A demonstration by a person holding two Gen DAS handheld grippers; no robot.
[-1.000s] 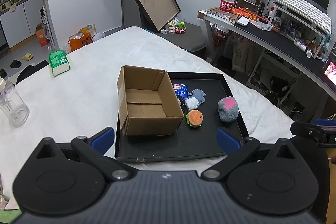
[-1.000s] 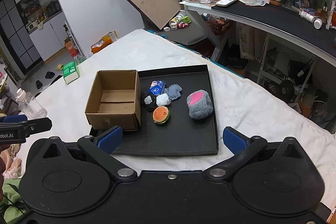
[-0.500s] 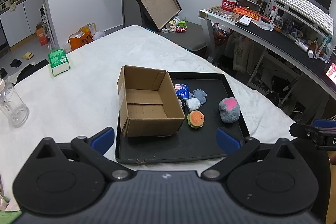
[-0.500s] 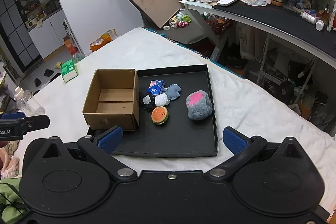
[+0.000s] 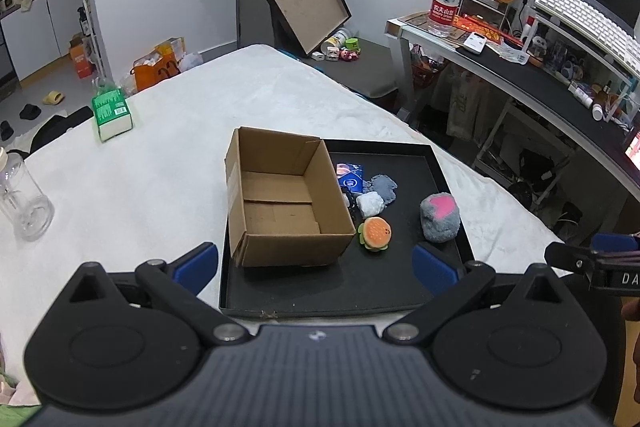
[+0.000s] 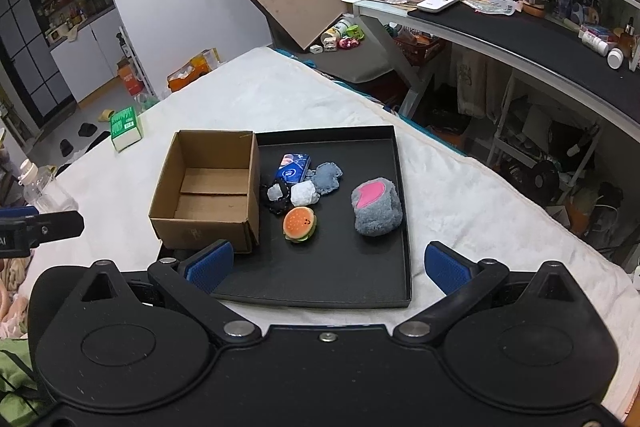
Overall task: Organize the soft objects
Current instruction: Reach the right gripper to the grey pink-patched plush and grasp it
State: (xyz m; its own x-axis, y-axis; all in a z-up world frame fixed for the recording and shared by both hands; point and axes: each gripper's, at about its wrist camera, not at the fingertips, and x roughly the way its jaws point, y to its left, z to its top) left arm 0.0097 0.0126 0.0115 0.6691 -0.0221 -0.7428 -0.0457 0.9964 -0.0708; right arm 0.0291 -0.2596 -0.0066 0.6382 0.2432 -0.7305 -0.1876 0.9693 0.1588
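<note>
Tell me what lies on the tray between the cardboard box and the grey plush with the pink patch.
In the right wrist view, between the cardboard box and the grey plush: a burger toy and a cluster of small items, blue packet included.

Box [image 6: 206,193] left of toys [image 6: 300,225], on tray [image 6: 360,283]

burger plush [image 6: 300,224], grey-pink plush [image 6: 376,207] on black tray [image 6: 402,187] beside empty cardboard box [image 6: 208,195]

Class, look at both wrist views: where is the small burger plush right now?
The burger plush lies on the black tray, between the cardboard box and the grey-and-pink plush, just in front of the white lump.
</note>
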